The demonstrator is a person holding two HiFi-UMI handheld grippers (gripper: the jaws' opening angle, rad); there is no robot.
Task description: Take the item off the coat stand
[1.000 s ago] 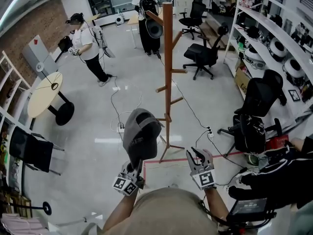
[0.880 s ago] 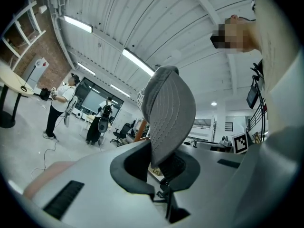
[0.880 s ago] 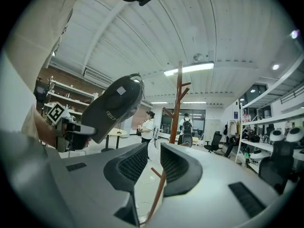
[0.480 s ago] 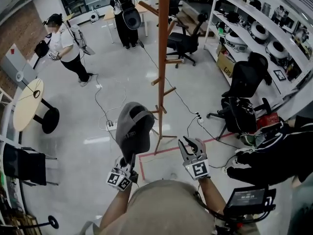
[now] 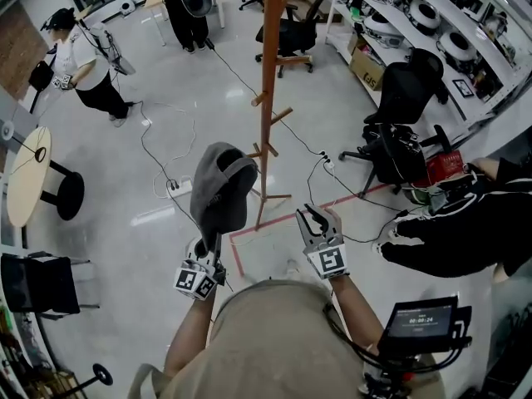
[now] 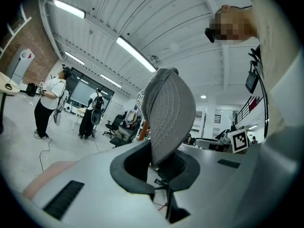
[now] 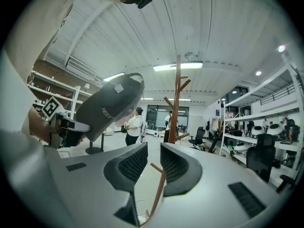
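A grey cap (image 5: 220,188) hangs free of the wooden coat stand (image 5: 268,98), just to its left. My left gripper (image 5: 211,254) is shut on the cap's brim from below. In the left gripper view the stitched brim (image 6: 168,115) rises from between the jaws of the left gripper (image 6: 164,164). My right gripper (image 5: 314,219) stands open and empty near the stand's foot. In the right gripper view nothing lies between the jaws of the right gripper (image 7: 153,159), the cap (image 7: 109,104) is at the left, and the coat stand (image 7: 176,103) is straight ahead with bare pegs.
Red tape (image 5: 249,238) marks the floor by the stand's base. Cables and a power strip (image 5: 176,187) lie left of it. Black office chairs (image 5: 399,144) and shelves (image 5: 432,23) stand at the right, a seated person's sleeve (image 5: 449,239) beside them. Two people (image 5: 83,61) stand at the back left, near a round table (image 5: 25,173).
The whole head view has shifted, so the stand and floor sit higher and further left in the picture. The cap stays in the left gripper. The right gripper stays open.
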